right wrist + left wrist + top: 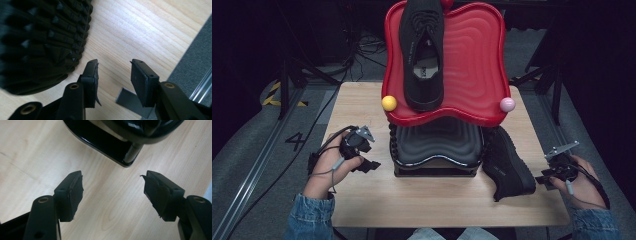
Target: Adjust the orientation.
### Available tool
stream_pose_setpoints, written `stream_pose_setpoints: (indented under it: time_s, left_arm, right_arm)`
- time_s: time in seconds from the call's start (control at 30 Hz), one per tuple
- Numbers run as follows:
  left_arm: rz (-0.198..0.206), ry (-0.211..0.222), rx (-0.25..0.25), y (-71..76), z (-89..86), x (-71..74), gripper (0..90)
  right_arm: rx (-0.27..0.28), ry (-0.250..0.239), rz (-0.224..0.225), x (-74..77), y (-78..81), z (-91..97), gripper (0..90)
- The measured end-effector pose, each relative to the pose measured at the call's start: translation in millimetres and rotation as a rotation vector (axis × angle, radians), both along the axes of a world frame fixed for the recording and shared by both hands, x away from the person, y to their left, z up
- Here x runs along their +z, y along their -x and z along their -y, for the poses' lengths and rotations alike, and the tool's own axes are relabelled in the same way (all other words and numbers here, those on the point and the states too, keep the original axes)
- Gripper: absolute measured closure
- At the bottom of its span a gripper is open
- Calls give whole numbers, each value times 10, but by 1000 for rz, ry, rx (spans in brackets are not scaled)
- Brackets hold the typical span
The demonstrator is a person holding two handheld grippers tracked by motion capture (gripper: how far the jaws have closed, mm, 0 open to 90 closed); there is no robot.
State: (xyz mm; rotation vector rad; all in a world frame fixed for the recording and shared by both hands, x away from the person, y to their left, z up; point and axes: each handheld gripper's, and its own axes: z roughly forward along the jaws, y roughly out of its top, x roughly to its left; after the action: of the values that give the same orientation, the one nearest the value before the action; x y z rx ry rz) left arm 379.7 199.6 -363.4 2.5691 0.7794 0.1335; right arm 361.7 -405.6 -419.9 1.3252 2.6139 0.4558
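Observation:
A black shoe (424, 55) lies on the red top tray (477, 60) of a two-tier rack. Below it sits a black lower tray (437, 142). A second black shoe (507, 165) rests on the wooden table (412, 200) just right of the rack. Its ribbed sole (37, 45) shows left of my right gripper (114, 62), which is open and holds nothing. That right gripper (543, 177) sits near the table's right edge, beside the shoe. My left gripper (371, 165) is low at the rack's left. This left gripper (113, 175) stands open over bare wood, short of the rack's base (105, 142).
A yellow ball (389, 103) and a pink ball (507, 104) cap the red tray's front corners. Grey floor (195, 57) lies past the table's right edge. Cables and stand legs sit on the floor behind the table.

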Motion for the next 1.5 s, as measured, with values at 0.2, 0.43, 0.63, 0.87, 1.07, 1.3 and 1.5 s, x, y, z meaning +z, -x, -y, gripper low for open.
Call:
stream_pose_setpoints:
  time_s: [0.2,0.43,0.63,0.87,1.07,1.3,1.5]
  left_arm:
    - [44,22,70,26,-31,-140,285]
    - [76,18,119,85,-68,-266,286]
    - [67,16,152,91,-42,-365,274]
    - [65,-1,125,75,31,-417,267]
    - [55,-16,122,79,45,-439,262]
    - [42,-31,114,70,63,-479,261]
    - [40,-32,103,78,76,-487,258]
  right_arm:
    - [30,-41,16,134,79,-32,649]
    - [5,-114,25,346,203,-89,806]
    - [53,-183,22,458,274,-230,859]
    - [114,-222,55,552,323,-443,900]
    - [134,-190,66,513,301,-570,900]
    - [119,-158,106,432,238,-543,900]
    - [88,-146,108,446,225,-486,900]
